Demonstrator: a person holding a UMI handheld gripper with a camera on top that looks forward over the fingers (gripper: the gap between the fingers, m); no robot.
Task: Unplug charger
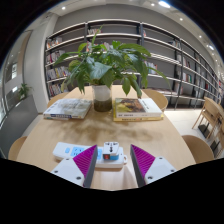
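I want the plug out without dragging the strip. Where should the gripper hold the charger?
Grip the white charger by its two side faces, coming straight on from the near side. It stands proud of the power strip between the open fingers, so its body probably offers flat sides; then pull away from the strip.

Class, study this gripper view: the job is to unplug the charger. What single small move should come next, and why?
Probably ease the gripper straight forward and slightly down. Its fingers stand open, and the white charger on the power strip sits just ahead, roughly centred between the pink pads, not yet gripped. Closing now would likely miss it. The potted plant and books lie well beyond, out of the way.
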